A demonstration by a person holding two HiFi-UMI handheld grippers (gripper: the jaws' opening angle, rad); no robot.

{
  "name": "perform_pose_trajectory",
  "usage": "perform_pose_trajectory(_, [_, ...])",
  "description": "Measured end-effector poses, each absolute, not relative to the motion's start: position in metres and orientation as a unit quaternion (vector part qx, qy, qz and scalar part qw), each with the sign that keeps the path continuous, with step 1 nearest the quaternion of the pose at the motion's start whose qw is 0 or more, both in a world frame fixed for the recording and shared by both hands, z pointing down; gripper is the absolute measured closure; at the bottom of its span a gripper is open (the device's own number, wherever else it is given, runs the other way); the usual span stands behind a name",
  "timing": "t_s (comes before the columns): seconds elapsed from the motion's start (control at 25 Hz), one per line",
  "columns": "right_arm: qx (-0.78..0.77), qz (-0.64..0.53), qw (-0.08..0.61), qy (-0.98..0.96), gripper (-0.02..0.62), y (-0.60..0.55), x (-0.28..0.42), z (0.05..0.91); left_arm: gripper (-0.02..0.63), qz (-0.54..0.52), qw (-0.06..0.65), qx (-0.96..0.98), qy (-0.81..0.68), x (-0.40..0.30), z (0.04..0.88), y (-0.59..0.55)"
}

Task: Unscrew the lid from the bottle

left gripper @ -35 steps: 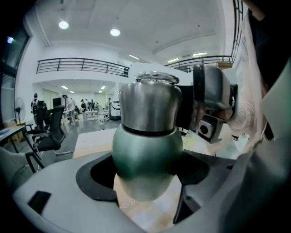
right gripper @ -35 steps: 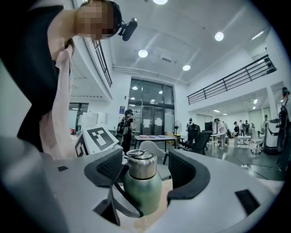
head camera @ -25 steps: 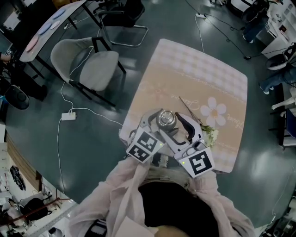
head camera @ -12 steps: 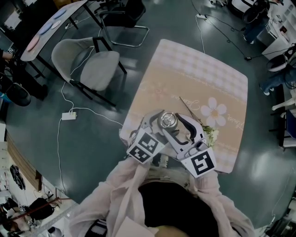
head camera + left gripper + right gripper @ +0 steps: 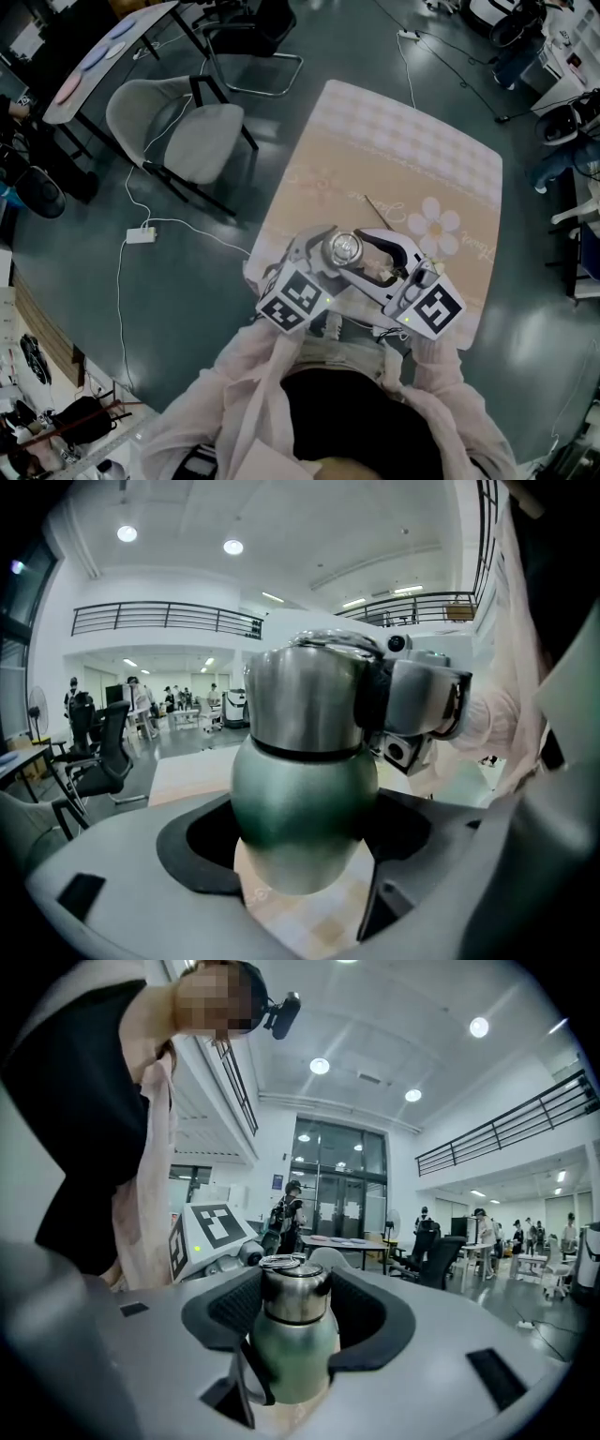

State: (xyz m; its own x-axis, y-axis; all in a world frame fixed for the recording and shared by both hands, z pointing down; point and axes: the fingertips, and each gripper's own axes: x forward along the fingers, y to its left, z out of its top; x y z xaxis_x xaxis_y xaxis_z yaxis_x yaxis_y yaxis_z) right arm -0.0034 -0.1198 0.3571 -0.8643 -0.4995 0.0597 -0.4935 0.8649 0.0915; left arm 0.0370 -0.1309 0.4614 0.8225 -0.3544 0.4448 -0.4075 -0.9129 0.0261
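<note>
The right gripper's (image 5: 296,1309) dark padded fingers (image 5: 375,1321) have just been closing and now clasp the shiny steel lid (image 5: 295,1290). Since a second ago this gripper has swung to the right, and it is held level. The left gripper's (image 5: 305,832) fingers (image 5: 202,850), tilted a little downward, grip the rounded green body of the bottle (image 5: 302,803). The bottle is upright at the near edge of the desk (image 5: 403,150), which has a checked, flower-printed cloth.

The left gripper (image 5: 302,860) points a little downward, and its pads press on the bottle (image 5: 302,794) between them. The right gripper (image 5: 302,1314) lies level. Its jaws have just been closing, and they clamp the lid (image 5: 295,1290) between the fingertips.
</note>
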Motion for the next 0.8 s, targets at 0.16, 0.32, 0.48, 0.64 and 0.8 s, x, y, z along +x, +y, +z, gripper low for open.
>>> perform_pose_trajectory(0.16, [0.207, -0.047, 0.037, -0.977, 0.353, -0.1169, -0.0056, 0.358, 0.227, 0.22, 0.058, 0.954, -0.193, 0.0364, 0.4616, -0.1285])
perform_pose_trajectory(0.32, [0.178, -0.047, 0.036, -0.982, 0.353, -0.1152, -0.0056, 0.3579, 0.227, 0.222, 0.054, 0.955, -0.187, 0.0354, 0.4602, -0.1273])
perform_pose_trajectory(0.48, [0.175, -0.049, 0.021, -0.983, 0.353, -0.1175, -0.0053, 0.3562, 0.227, 0.22, 0.053, 0.955, -0.192, 0.0354, 0.4625, -0.1296])
perform_pose_trajectory(0.64, [0.194, -0.054, 0.022, -0.979, 0.35, -0.1174, -0.0081, 0.3535, 0.227, 0.216, 0.05, 0.954, -0.2, 0.0343, 0.4597, -0.1341])
perform_pose_trajectory(0.8, [0.249, -0.047, 0.023, -0.967, 0.281, -0.1183, -0.0072, 0.3536, 0.227, 0.212, 0.065, 0.953, -0.208, 0.0315, 0.4606, -0.1368])
